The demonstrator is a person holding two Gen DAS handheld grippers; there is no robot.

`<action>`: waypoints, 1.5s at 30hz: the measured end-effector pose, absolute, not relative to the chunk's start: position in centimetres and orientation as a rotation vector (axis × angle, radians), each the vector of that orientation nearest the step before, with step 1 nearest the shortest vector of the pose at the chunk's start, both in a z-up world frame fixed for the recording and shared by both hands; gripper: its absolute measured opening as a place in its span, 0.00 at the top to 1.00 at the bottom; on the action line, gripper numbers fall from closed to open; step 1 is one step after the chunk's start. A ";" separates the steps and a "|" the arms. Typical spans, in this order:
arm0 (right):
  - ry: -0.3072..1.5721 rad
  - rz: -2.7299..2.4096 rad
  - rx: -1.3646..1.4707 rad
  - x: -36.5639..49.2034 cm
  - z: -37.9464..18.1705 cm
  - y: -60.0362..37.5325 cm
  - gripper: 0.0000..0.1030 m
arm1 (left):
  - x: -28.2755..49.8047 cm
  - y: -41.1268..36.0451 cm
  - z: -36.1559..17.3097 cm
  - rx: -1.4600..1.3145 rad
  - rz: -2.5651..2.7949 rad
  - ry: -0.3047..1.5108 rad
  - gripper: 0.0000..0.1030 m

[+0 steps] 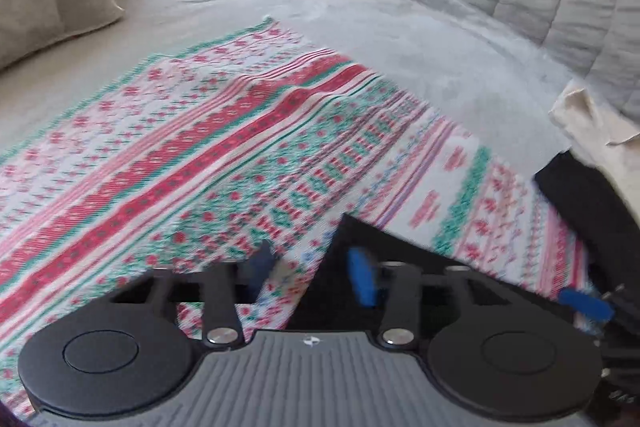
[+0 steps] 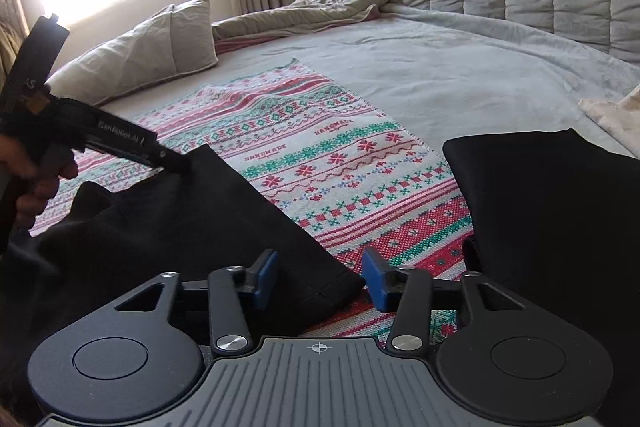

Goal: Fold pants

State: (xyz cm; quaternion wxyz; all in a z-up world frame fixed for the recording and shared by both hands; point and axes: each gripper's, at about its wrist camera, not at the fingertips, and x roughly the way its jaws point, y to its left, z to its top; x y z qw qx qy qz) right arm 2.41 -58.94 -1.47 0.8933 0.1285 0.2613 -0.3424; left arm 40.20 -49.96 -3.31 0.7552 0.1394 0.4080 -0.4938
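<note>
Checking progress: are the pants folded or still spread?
Spread, not folded: pants show two separate legs on the patterned blanket.

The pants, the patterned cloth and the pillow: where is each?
pants (image 2: 224, 219): right wrist view, black leg panel.
patterned cloth (image 2: 344, 163): right wrist view, bare middle stripes.
pillow (image 2: 160, 47): right wrist view, its front face.

Right gripper (image 2: 320, 277) jaws open astride black pants (image 2: 208, 227) hem; left gripper (image 2: 182, 163) apparently pinches the fabric.
</note>
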 end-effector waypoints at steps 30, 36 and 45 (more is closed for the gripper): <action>0.479 -0.937 0.209 1.9 -1.2 -59.4 0.67 | 35.0 -56.3 -3.8 0.343 -0.956 0.532 0.59; 0.401 -0.877 0.236 0.7 -0.4 -59.3 0.34 | 34.3 -48.9 0.1 0.353 -0.832 0.589 0.42; 0.449 -0.757 0.182 2.3 0.1 -57.3 0.15 | 33.1 -28.2 5.7 0.348 -0.609 0.664 0.17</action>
